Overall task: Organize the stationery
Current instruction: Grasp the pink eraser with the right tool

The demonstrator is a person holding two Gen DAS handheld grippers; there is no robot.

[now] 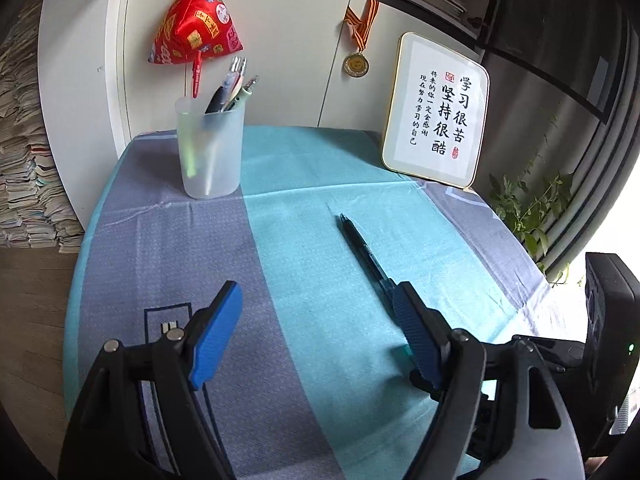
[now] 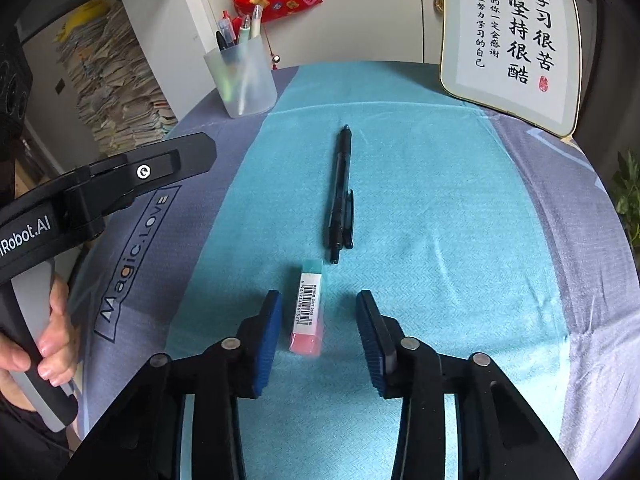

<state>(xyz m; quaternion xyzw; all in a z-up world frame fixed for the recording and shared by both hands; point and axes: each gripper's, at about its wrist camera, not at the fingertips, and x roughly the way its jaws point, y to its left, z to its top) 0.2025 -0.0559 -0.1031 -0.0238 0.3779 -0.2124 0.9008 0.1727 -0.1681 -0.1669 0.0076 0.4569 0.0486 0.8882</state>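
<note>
On teal cloth (image 2: 440, 220), approx. mid-table, a black pen (image 2: 341, 196) is laid lengthwise, tip toward the far cup (image 2: 244, 76), clip on its right side. Just short of its near end, apart from it, an eraser (image 2: 309, 307) in a paper sleeve w/ barcode is seen, pink end nearest, green end farthest.

R gripper (image 2: 318, 336) is held spread, nothing pinched, w/ the eraser between the pads but nearer the left pad; contact can't be confirmed. L gripper (image 1: 318, 332) is likewise spread and empty, over the grey/teal border, w/ the pen's near end hidden behind its right pad.

Eraser is judged light, slightly soft, grippy at the bare rubber; the sleeve is prob. slicker and could slide off, so the long sides should be taken near the middle, w/ moderate squeeze. Pen is judged light, stiff, round, likely to roll; it should be pinched across the barrel nr. the clip. Cup is already holding several pens and, being light plastic, could be tipped if knocked.
</note>
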